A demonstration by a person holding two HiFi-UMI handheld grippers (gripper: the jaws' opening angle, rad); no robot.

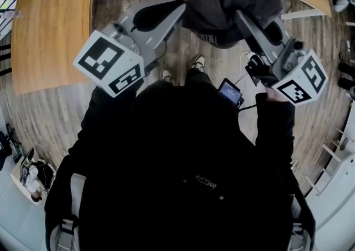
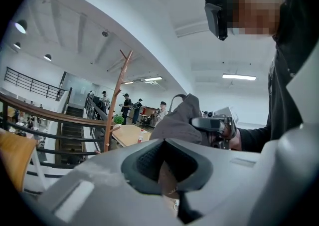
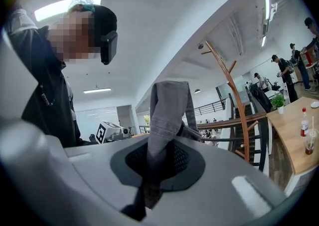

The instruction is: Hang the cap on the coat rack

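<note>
- Now, your right gripper [image 3: 159, 162] has its jaws pinched together on a fold of the grey cap [image 3: 168, 108]. The fabric stands up out of the pads, so the cap is in your grip and clear of every surface.
- Your left gripper [image 2: 167, 172] has its jaws a little apart, with only floor showing between them, so it holds nothing. In the head view its tips sit right at the cap's edge; whether they touch it I cannot tell.
- Both tools point roughly level, with the cap bunched between them above the plank floor [image 1: 55, 117].
- Further out stands the wooden coat rack [image 3: 240, 120], upright by the stair railing [image 3: 215, 121], its pegs branching upward near the top. Cap and rack are well apart.
- My reading is that you are in the carry step: the cap is picked up but not yet hung.
- The next move calls for closing on the rack, raising the cap to peg height and opening out its crown or back strap so a peg can pass in. The free left tool could spread the fabric. Let go only once the peg bears the cap.
- Beyond the rack is a wooden table [image 3: 291, 142].
</note>
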